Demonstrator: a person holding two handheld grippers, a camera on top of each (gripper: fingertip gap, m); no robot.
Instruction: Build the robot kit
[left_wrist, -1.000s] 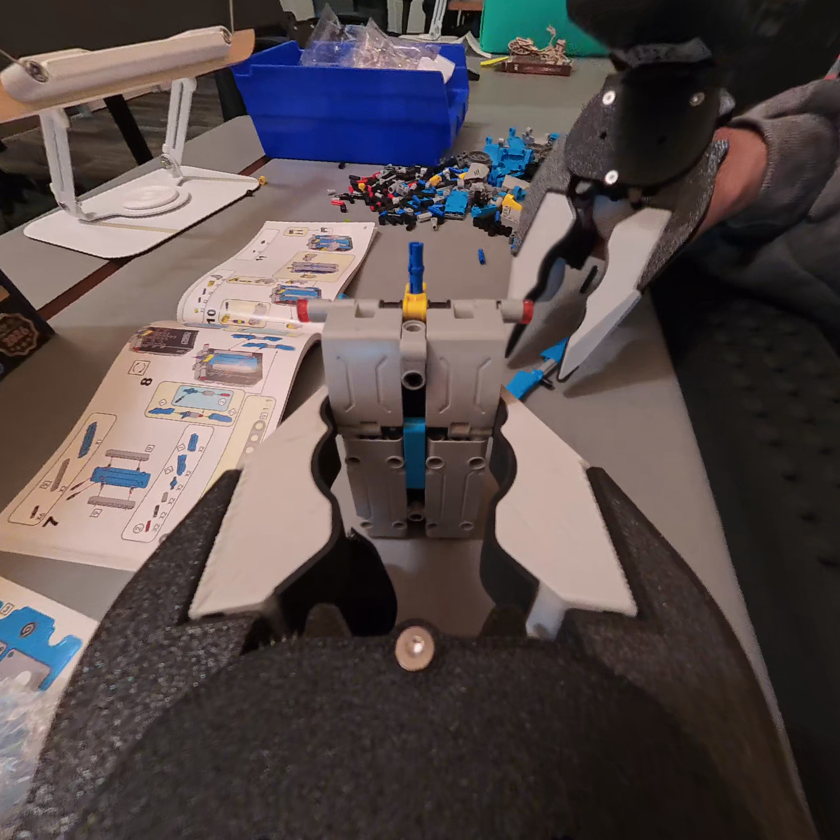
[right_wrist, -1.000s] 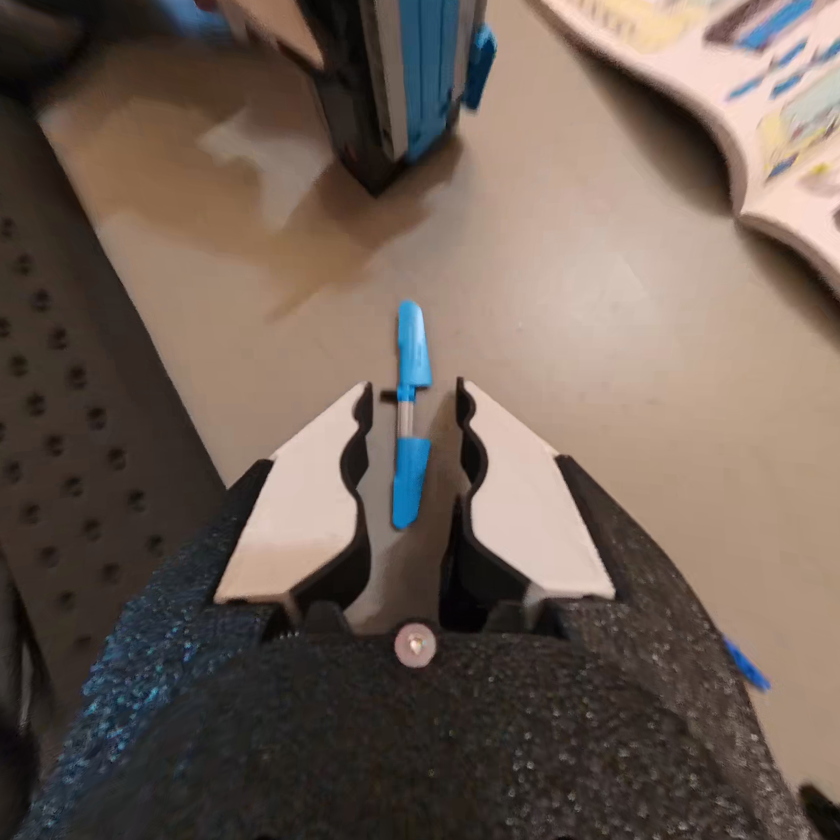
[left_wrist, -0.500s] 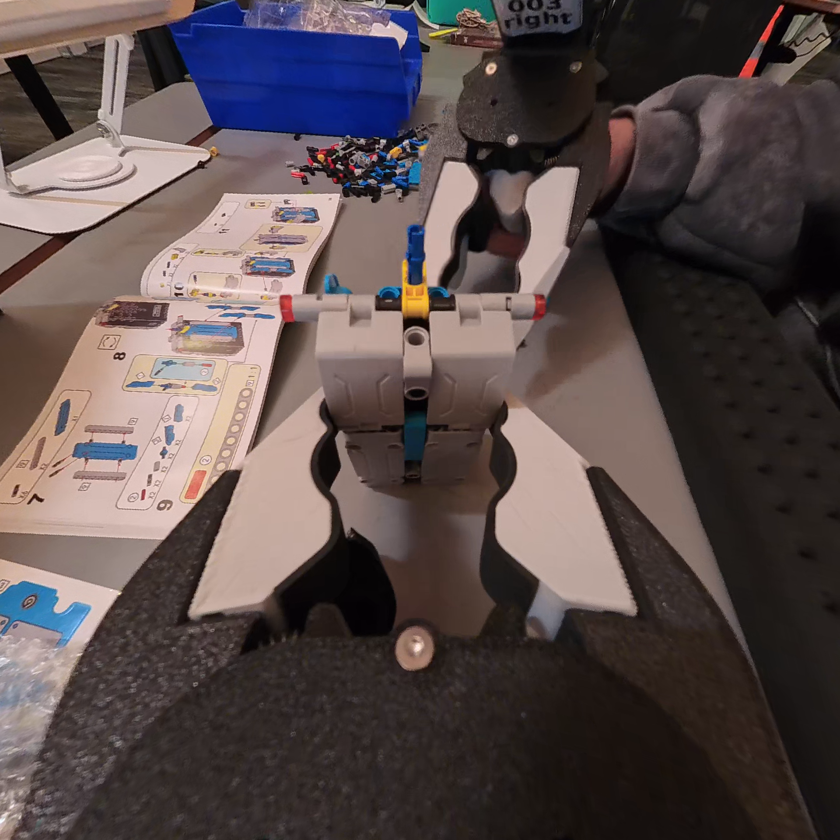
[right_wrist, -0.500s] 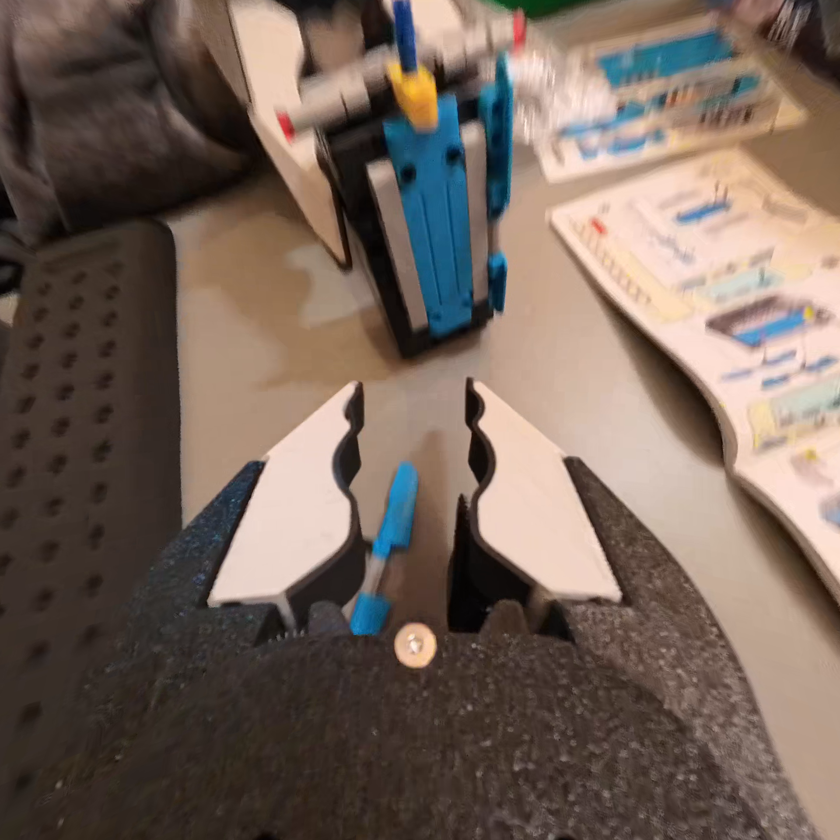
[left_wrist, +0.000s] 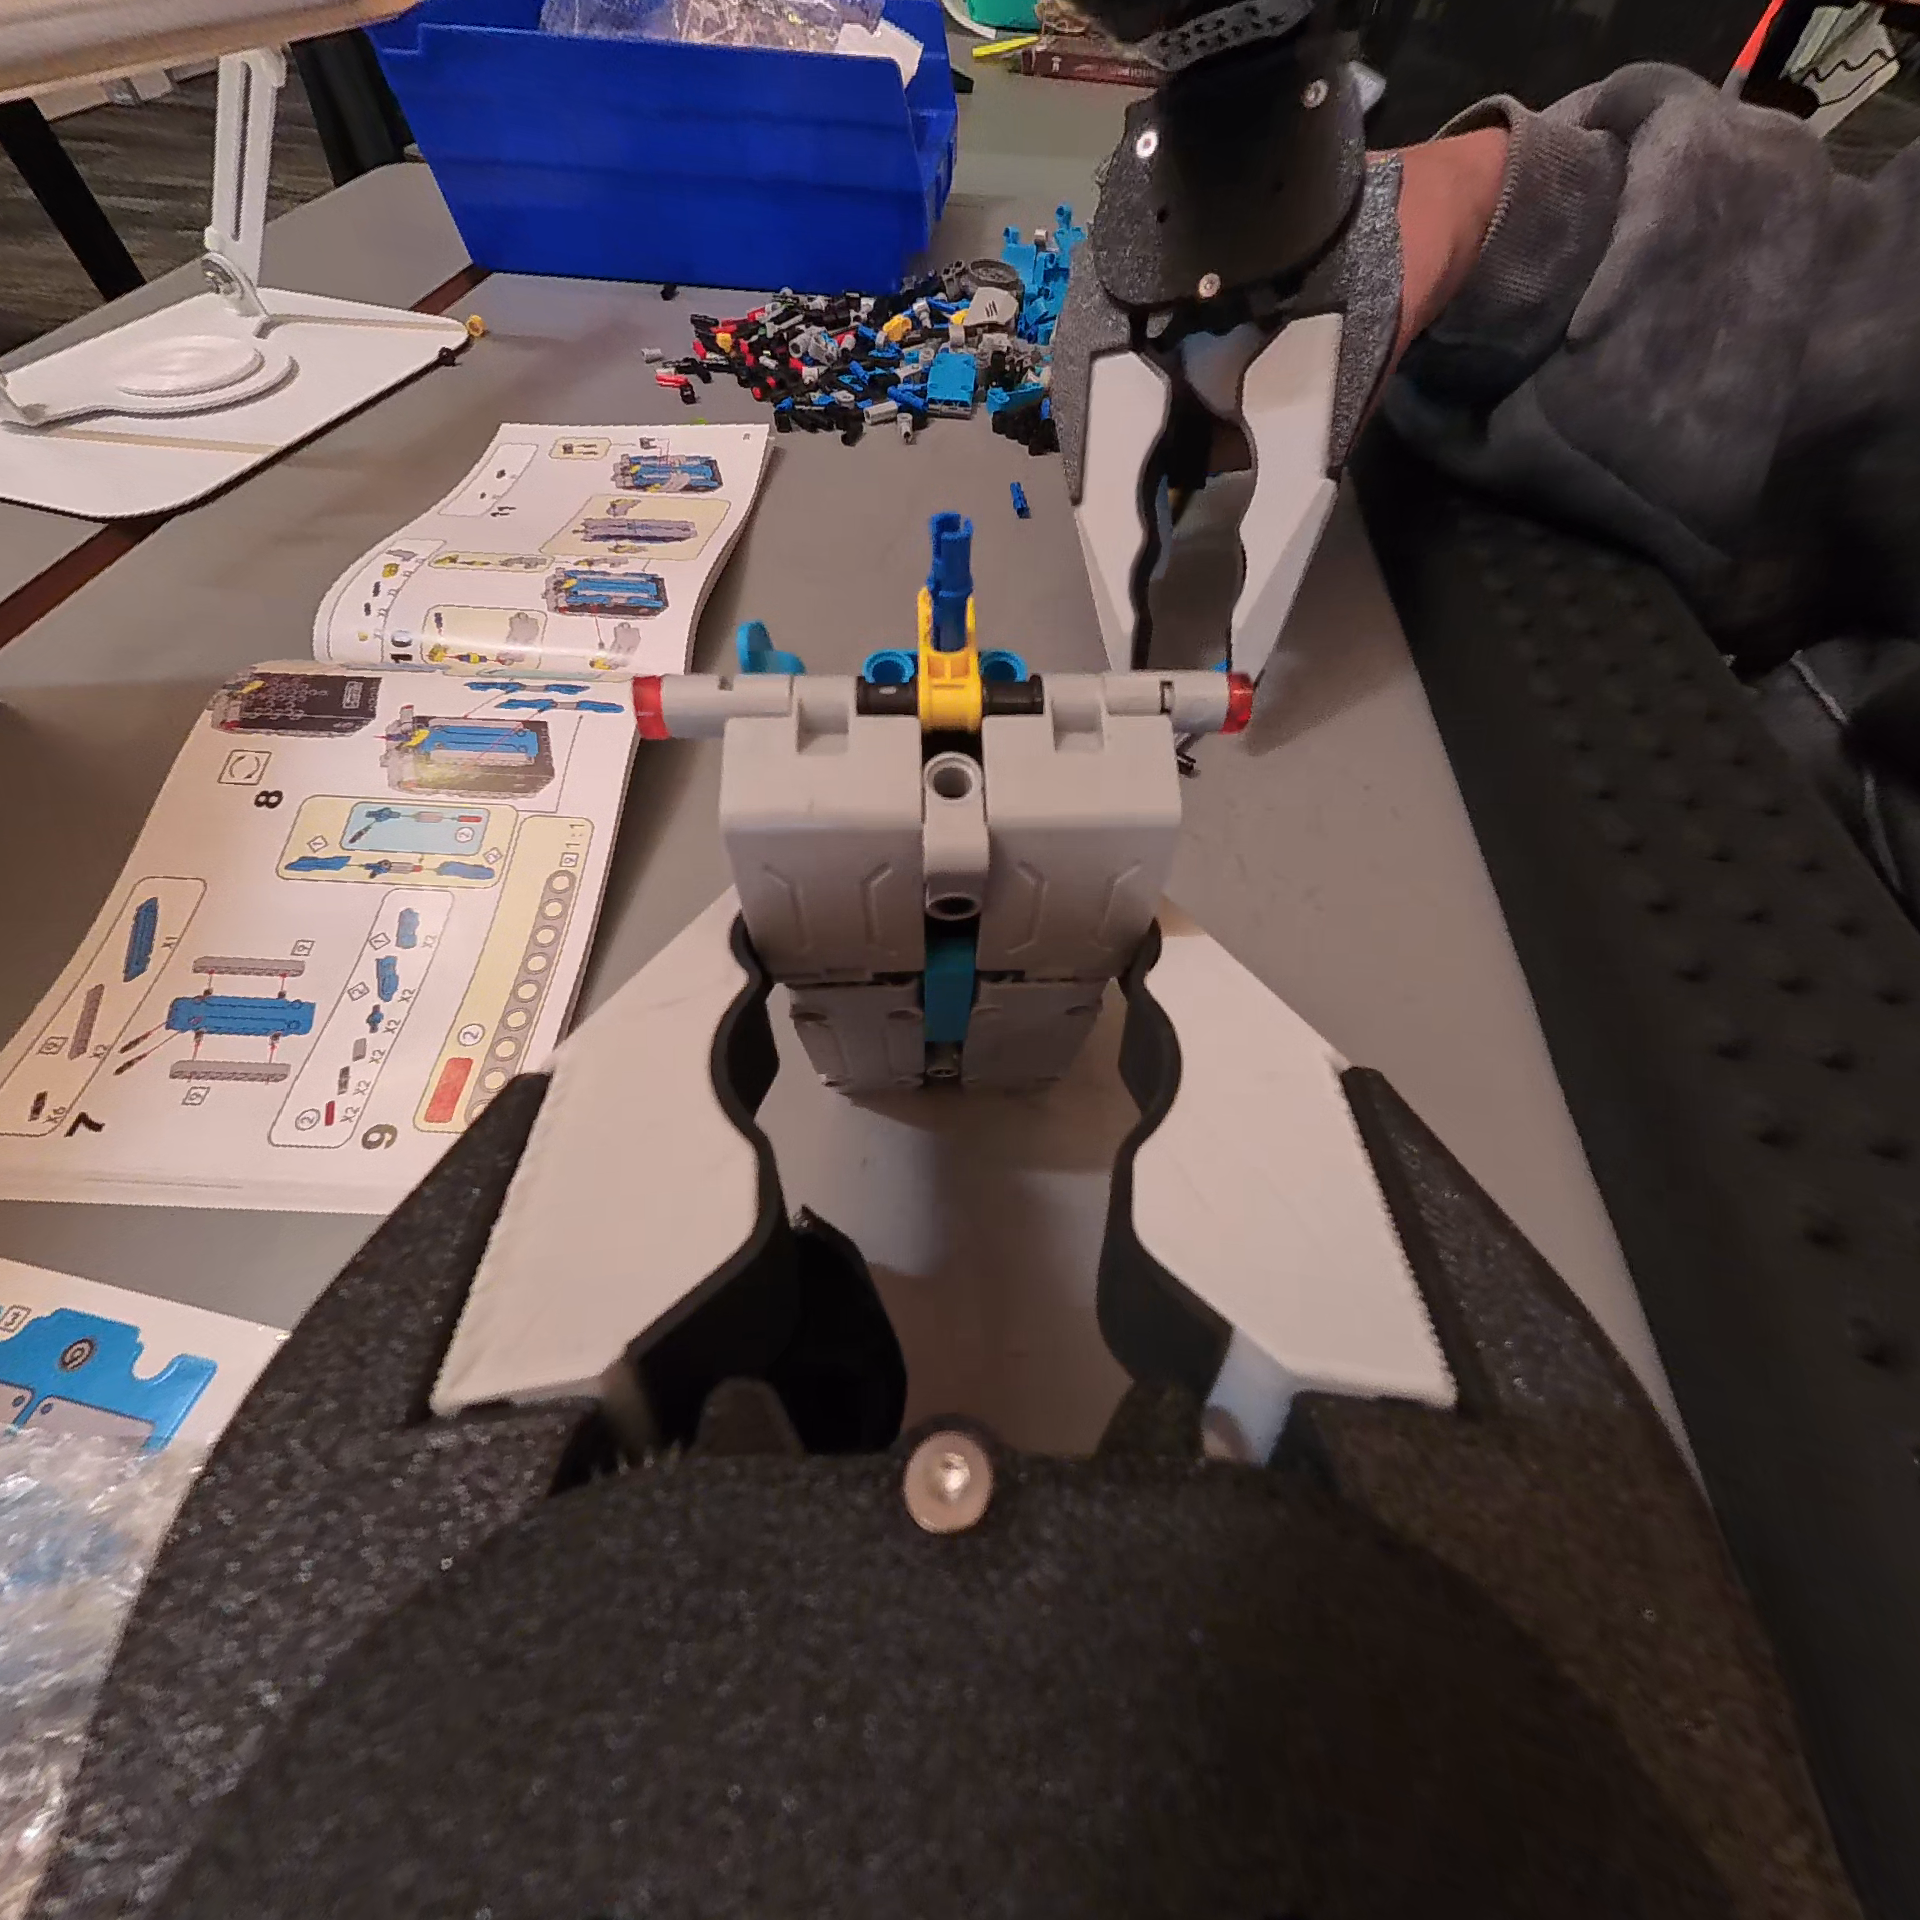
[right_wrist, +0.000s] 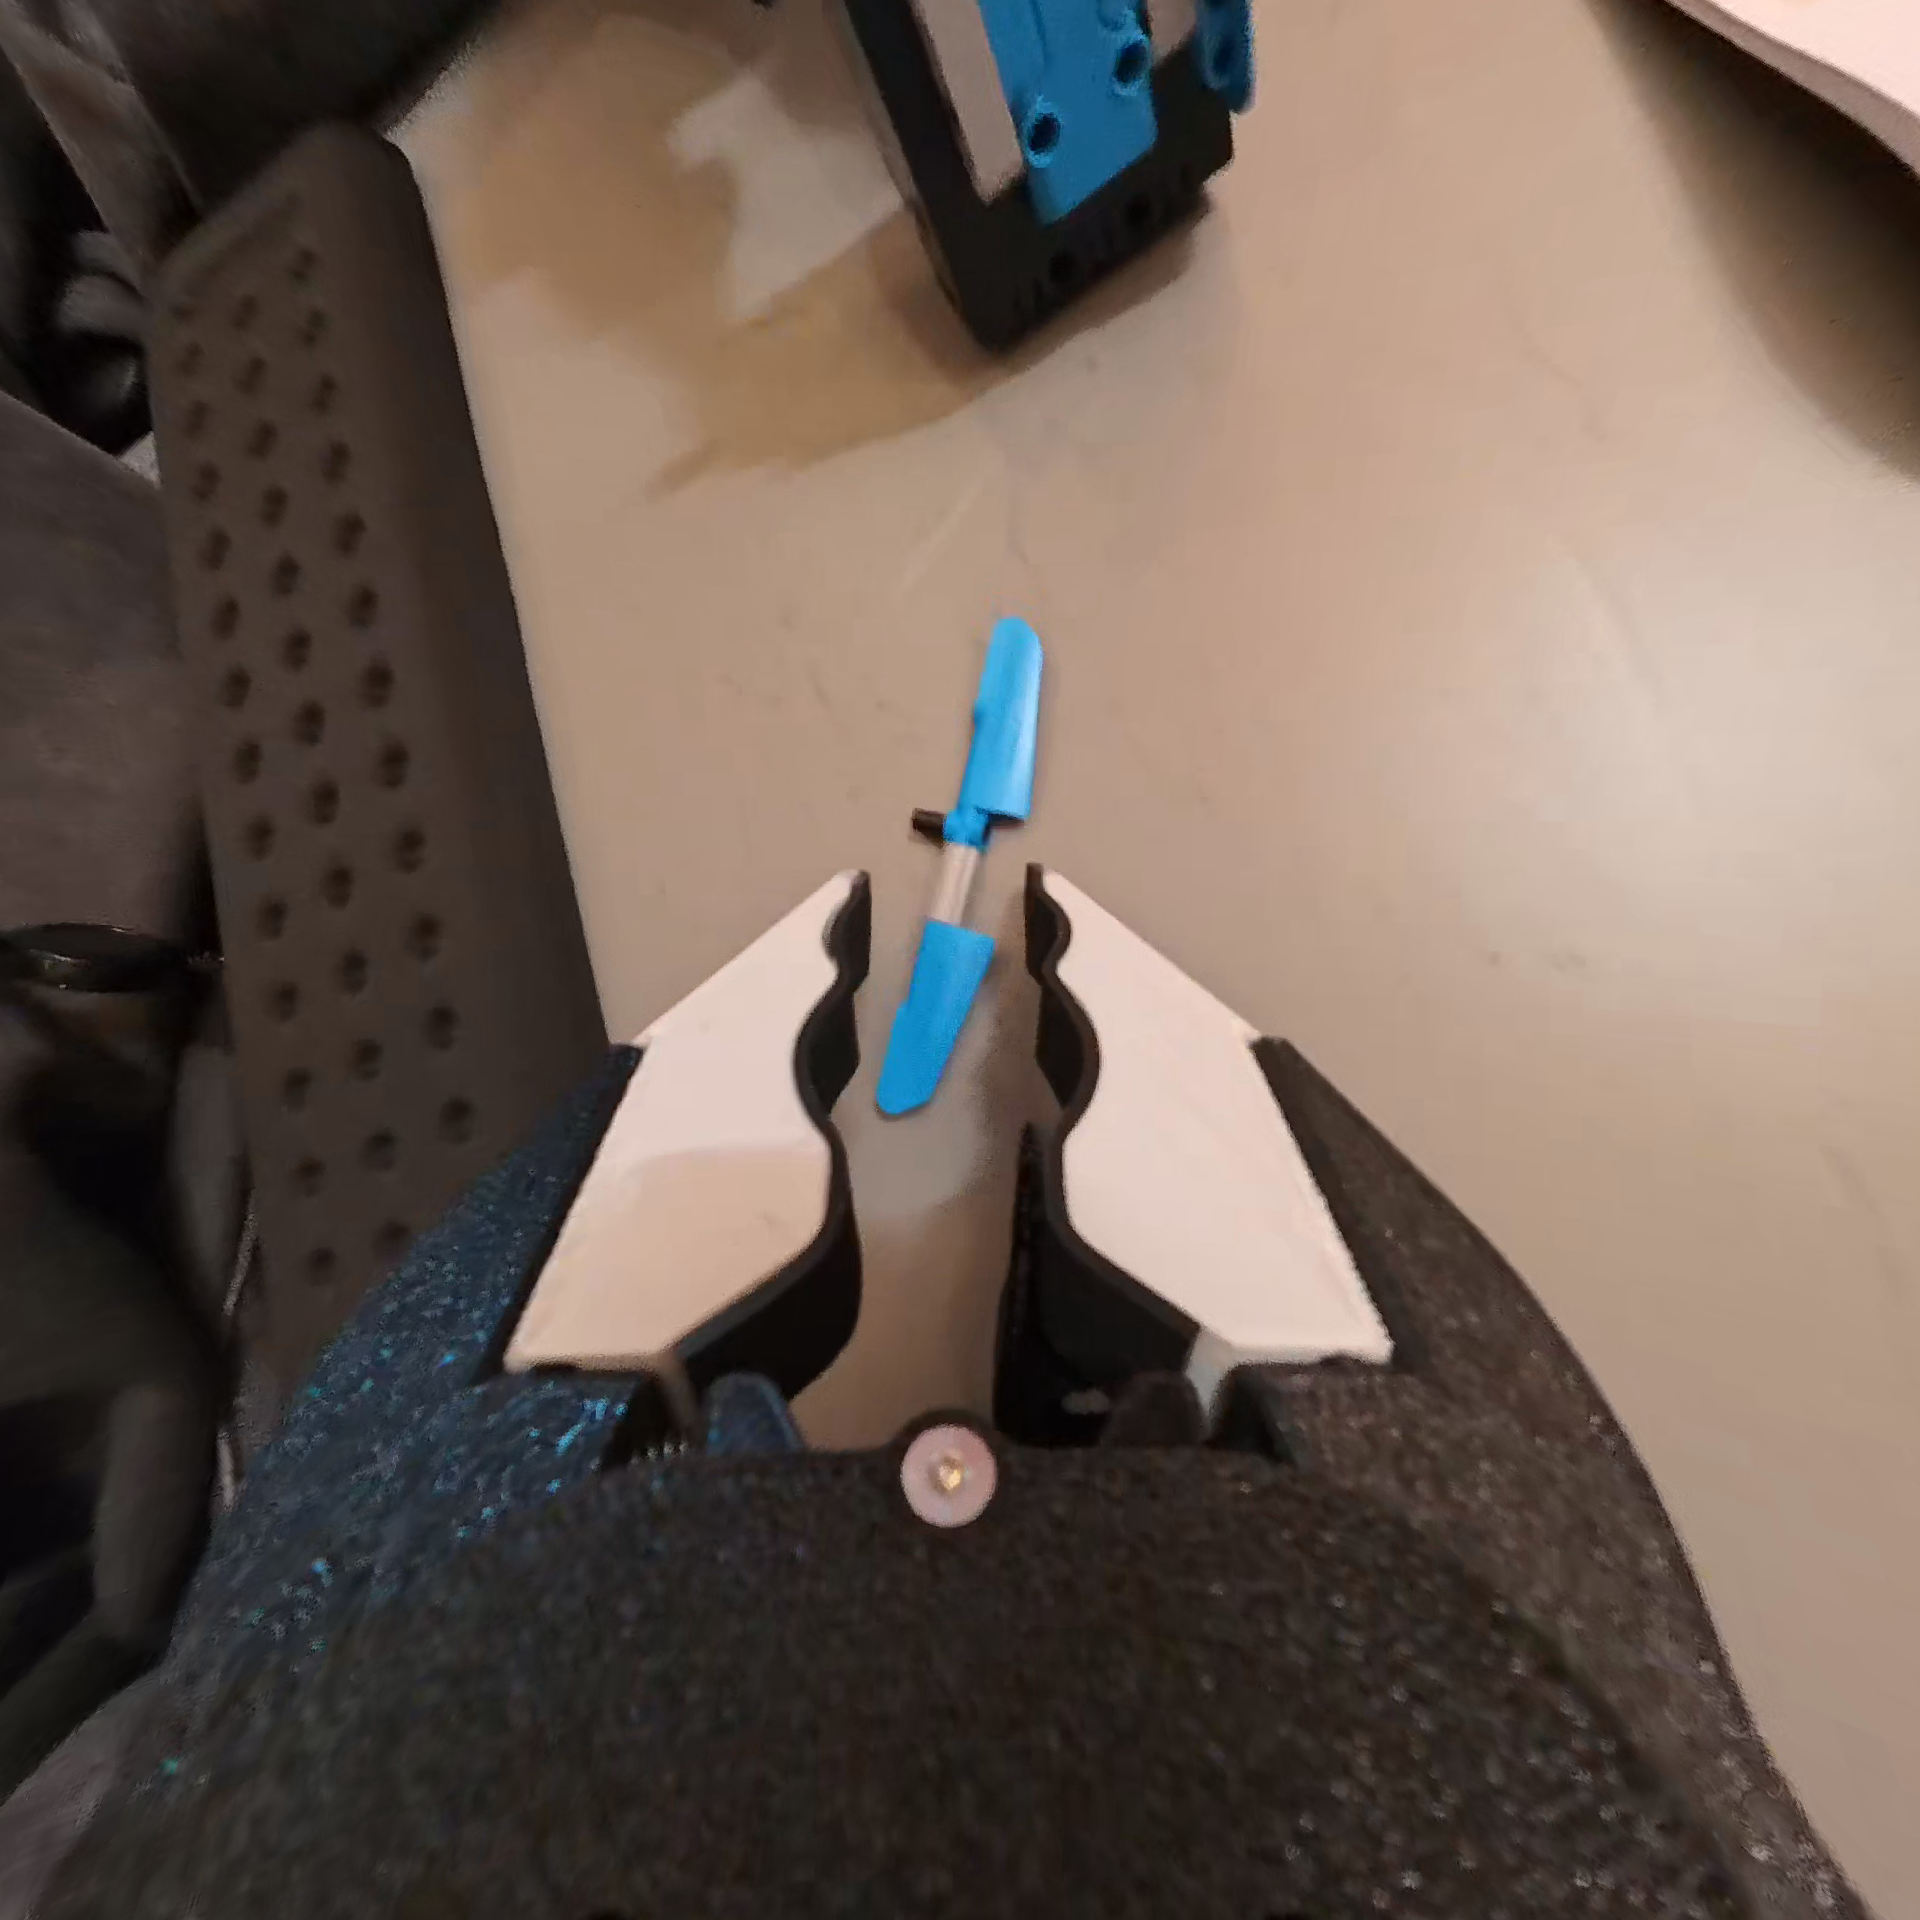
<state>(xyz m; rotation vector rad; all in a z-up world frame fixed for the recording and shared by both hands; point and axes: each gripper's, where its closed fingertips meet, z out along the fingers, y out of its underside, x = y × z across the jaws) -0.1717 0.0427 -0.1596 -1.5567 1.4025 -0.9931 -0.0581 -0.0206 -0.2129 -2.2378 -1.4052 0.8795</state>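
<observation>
Back over the small blue-and-grey axle piece (right_wrist: 961, 883) on the bench (right_wrist: 1455, 831), the right gripper (right_wrist: 948, 883) straddles it, jaws apart, ungrasped; left gripper (left_wrist: 945, 935) jaws clamp the grey brick model (left_wrist: 951, 831).

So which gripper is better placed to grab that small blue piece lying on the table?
Right. The right gripper is open, straddling the small blue piece; the left gripper is shut on the grey model.

Warm, dim indoor light leaves soft glare patches and shadows on the table (right_wrist: 1455, 727), wide-angle bending stretches both views' edges, and motion blur smears the right view's top corners.
</observation>
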